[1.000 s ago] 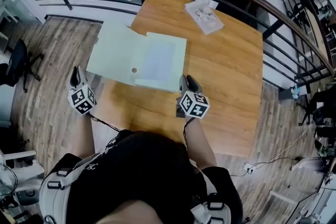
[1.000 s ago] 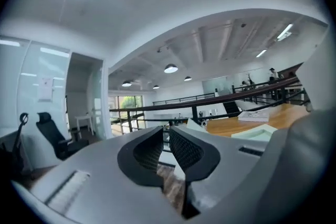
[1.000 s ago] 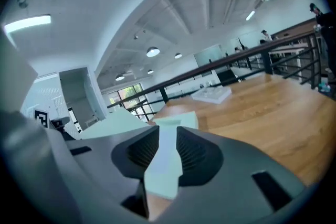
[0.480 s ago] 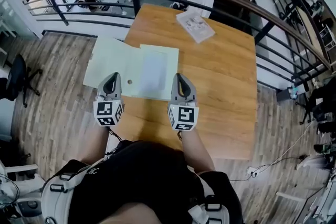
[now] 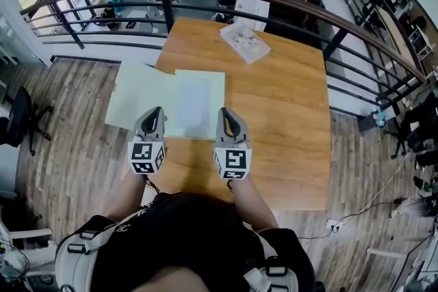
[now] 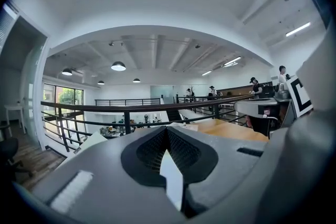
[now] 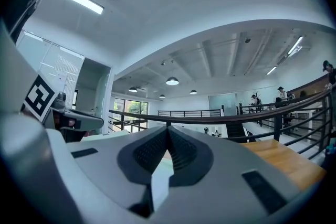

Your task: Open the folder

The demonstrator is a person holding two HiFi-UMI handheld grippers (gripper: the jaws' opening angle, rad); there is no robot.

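The pale green folder (image 5: 137,96) lies open on the wooden table (image 5: 280,113), its left cover hanging past the table's left edge. A white sheet (image 5: 194,104) lies on its right half. My left gripper (image 5: 152,117) and right gripper (image 5: 228,117) are held side by side over the folder's near edge, pointing away from me. Both are shut with nothing between the jaws. In the left gripper view my left gripper (image 6: 167,129) has its pads pressed together, and in the right gripper view my right gripper (image 7: 168,128) does too.
A clear packet of papers (image 5: 244,42) lies at the table's far side. A dark curved railing (image 5: 287,2) runs just behind the table, with a lower floor beyond it. A black chair (image 5: 17,113) stands on the wood floor at the left.
My left gripper swung in from beyond the table's left edge to the folder's near edge. My right gripper rose and rolled upright. The folder has stayed open and still.
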